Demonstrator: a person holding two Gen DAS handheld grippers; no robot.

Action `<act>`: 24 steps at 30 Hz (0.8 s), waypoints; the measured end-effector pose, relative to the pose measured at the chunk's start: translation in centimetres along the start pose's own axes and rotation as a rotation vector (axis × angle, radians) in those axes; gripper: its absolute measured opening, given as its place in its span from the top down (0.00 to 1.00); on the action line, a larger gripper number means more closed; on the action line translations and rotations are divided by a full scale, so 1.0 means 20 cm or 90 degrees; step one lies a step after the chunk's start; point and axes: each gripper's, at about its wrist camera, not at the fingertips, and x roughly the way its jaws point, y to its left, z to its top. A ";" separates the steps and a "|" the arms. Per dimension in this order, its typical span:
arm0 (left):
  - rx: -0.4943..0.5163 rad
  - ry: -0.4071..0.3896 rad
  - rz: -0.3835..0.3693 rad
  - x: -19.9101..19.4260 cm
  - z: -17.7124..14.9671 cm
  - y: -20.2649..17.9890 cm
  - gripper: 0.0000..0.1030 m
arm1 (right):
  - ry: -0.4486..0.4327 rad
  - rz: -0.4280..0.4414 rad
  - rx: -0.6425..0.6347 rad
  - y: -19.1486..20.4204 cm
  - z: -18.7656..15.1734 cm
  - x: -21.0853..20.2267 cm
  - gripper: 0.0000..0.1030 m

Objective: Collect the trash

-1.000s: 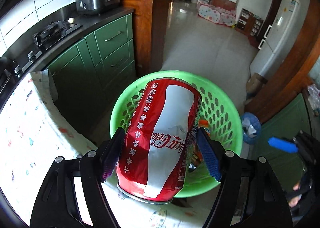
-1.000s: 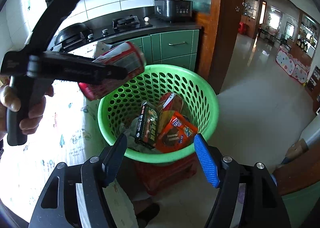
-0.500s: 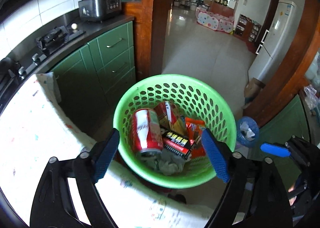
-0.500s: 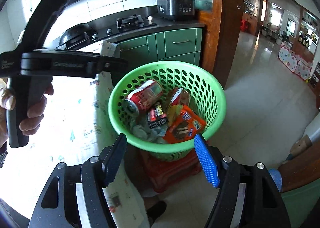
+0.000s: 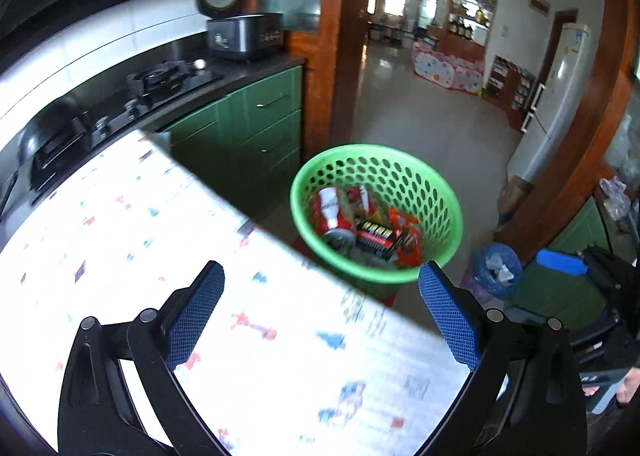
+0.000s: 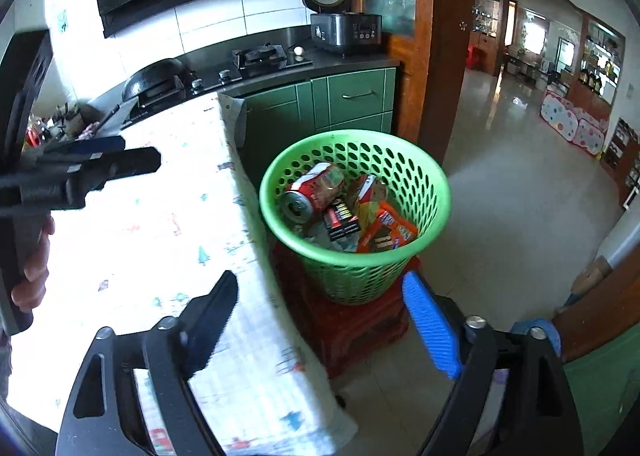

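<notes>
The left gripper (image 5: 320, 314) hangs over the patterned tablecloth (image 5: 120, 223) with its jaws spread wide and nothing between them; the right gripper (image 6: 320, 330) is likewise released and empty, low in its frame at the table's edge. The soda can (image 6: 312, 191) lies inside the green basket (image 6: 436, 191), right of centre in the left wrist view and at the middle of the right wrist view, among a dark carton (image 6: 340, 217) and an orange wrapper (image 6: 386, 232).

The can lies on its side, tilted. In the right wrist view its long axis runs from lower left to upper right, the round silver end facing lower left toward the camera and the other end leaning against the basket's far wall. It touches the carton beside it.

With this piece binned, the step in hand looks like going for more trash. To do it well, I would keep the jaws wide and sweep the camera across the table, since no loose trash shows on the bright cloth from here. I would approach any long piece across its narrow width, close squarely, lift clear of the cloth, and let go only once over the basket's mouth.
</notes>
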 end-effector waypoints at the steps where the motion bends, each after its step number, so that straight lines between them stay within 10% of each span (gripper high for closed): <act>1: -0.005 -0.003 0.000 -0.04 -0.02 0.02 0.06 | -0.005 -0.002 0.003 0.02 -0.01 -0.02 0.17; 24: -0.070 -0.103 0.134 -0.69 -0.63 0.30 0.05 | -0.075 -0.015 0.030 0.44 -0.27 -0.36 0.11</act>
